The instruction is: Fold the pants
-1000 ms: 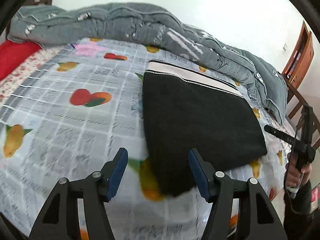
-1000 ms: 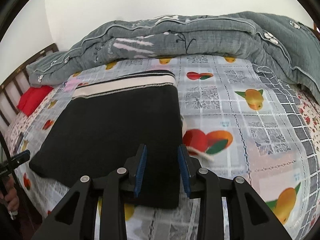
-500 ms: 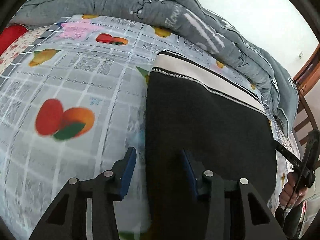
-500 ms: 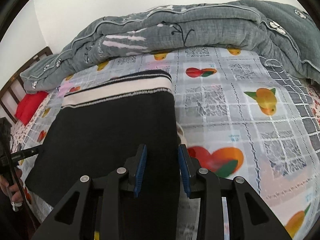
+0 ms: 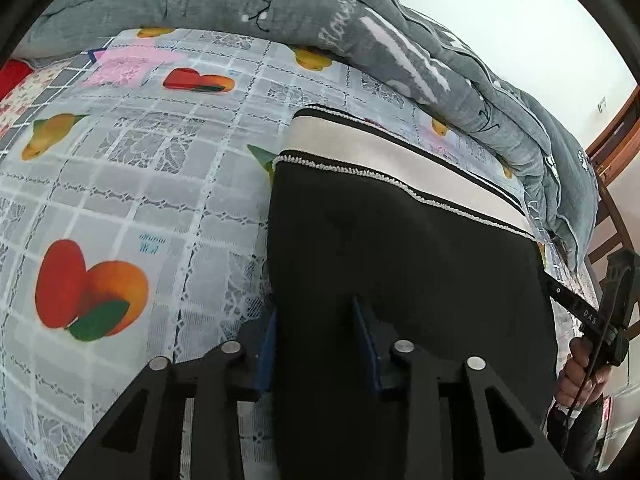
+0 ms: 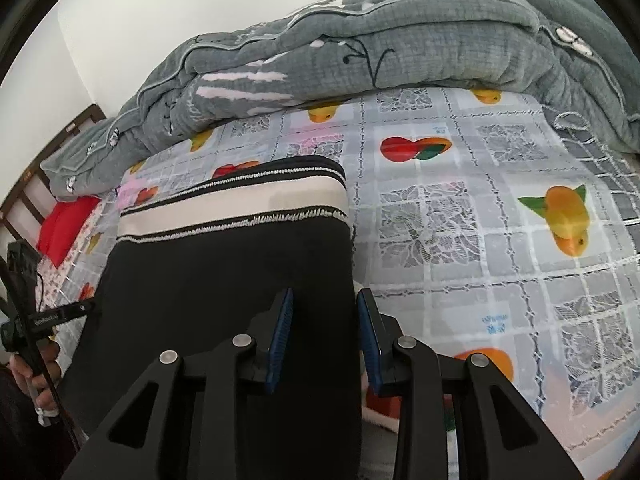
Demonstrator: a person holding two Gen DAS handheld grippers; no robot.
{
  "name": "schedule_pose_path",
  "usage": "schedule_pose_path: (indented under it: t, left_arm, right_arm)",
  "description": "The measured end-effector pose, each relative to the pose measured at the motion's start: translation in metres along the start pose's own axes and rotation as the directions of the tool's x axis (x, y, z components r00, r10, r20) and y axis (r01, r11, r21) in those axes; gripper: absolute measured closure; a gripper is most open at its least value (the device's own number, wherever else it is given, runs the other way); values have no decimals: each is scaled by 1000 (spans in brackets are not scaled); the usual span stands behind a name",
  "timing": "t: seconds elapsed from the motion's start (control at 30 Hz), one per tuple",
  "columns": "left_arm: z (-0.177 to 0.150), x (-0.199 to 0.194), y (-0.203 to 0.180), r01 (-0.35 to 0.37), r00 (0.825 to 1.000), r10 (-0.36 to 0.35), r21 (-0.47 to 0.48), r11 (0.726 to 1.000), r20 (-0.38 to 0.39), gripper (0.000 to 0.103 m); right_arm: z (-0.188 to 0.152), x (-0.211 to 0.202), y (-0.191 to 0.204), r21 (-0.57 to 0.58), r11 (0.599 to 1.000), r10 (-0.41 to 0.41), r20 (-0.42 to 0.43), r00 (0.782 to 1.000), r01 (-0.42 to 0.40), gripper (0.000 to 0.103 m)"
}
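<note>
The black pants (image 5: 400, 248) with a cream waistband lie folded on the bed, waistband at the far end; they also show in the right wrist view (image 6: 224, 280). My left gripper (image 5: 316, 344) straddles the pants' near left edge, jaws partly closed around the fabric. My right gripper (image 6: 324, 340) straddles the near right edge, jaws likewise narrowed around the fabric. Each gripper shows at the side of the other's view, held by a hand.
The bed sheet (image 5: 140, 184) is grey checked with fruit prints. A rolled grey quilt (image 6: 360, 48) lies along the far side. A red pillow (image 6: 64, 220) sits at the left. A wooden frame (image 5: 612, 152) stands at the right.
Both grippers moved forward and down onto the pants' near edge. The left jaws narrowed from wide open; the pants edge now sits between each pair of fingers.
</note>
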State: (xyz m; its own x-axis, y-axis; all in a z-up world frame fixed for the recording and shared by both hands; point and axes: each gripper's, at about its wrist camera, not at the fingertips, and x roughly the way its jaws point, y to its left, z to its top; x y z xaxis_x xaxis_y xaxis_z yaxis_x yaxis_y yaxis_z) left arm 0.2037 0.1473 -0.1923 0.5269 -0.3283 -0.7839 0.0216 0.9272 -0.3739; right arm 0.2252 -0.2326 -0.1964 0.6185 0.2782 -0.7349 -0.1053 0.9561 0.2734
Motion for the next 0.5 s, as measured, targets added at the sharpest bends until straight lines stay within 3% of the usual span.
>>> schedule_pose_path:
  t: [0.2, 0.5]
  left_arm:
    - [10, 2, -7, -23, 999, 23, 14, 1000, 22, 83]
    - [48, 24, -18, -61, 997, 60, 23, 998, 42, 87]
  right_arm:
    - [6, 8, 2, 18, 999, 35, 11, 999, -35, 86]
    - [34, 30, 5, 7, 1000, -19, 17, 1000, 19, 88]
